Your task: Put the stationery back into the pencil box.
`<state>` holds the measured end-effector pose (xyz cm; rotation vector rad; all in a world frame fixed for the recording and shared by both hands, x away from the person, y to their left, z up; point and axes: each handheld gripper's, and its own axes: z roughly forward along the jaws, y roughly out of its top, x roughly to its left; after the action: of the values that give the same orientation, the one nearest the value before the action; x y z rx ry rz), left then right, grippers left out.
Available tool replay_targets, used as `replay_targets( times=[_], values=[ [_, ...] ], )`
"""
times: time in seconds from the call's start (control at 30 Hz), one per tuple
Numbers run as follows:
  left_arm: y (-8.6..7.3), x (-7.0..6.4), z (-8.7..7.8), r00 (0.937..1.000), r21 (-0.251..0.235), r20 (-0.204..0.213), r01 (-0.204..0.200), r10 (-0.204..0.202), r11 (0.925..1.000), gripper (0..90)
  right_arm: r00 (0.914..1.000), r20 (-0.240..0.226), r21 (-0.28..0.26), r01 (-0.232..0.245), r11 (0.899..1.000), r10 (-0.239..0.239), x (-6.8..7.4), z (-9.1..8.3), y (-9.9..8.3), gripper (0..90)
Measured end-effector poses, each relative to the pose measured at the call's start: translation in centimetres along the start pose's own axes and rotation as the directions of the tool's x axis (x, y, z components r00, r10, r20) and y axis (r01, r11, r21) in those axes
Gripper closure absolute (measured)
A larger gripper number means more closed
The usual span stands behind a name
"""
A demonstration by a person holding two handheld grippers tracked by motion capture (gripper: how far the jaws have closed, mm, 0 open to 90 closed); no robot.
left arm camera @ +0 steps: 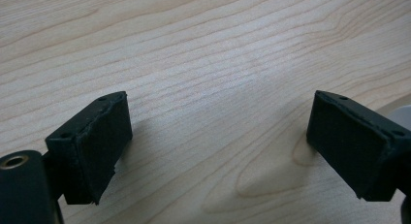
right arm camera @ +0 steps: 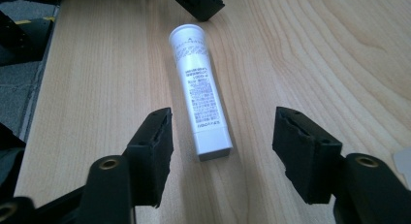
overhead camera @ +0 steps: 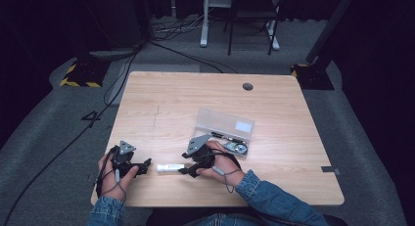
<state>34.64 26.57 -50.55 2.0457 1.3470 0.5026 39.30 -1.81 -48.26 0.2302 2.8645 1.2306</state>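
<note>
White tube (right arm camera: 201, 95) flat between spread jaws of right hand-held gripper (right arm camera: 220, 136), untouched.

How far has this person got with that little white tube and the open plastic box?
Done: the clear plastic box stands open, with small items already inside. In hand: the right gripper is open, its jaws either side of the white printed tube lying on the wooden table; the left gripper waits open nearby. Left: probably gripping the tube and placing it in the box.
</note>
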Motion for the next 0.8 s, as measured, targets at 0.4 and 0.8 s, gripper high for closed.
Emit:
replay_targets(
  times=[0.4, 0.8],
  values=[
    [0.0, 0.0, 0.0, 1.0, 0.0, 0.0, 0.0, 0.0, 1.0, 9.3, 0.9986, -0.018, 0.023, 0.05, 0.998, -0.049, 0.3, 1.6, 0.2, 51.6],
    [0.0, 0.0, 0.0, 1.0, -0.001, -0.001, 0.0, 0.0, 1.0, 9.3, 0.9955, -0.031, 0.045, 0.091, 0.995, -0.09, 0.4, 1.9, 0.3, 70.6]
  ],
)
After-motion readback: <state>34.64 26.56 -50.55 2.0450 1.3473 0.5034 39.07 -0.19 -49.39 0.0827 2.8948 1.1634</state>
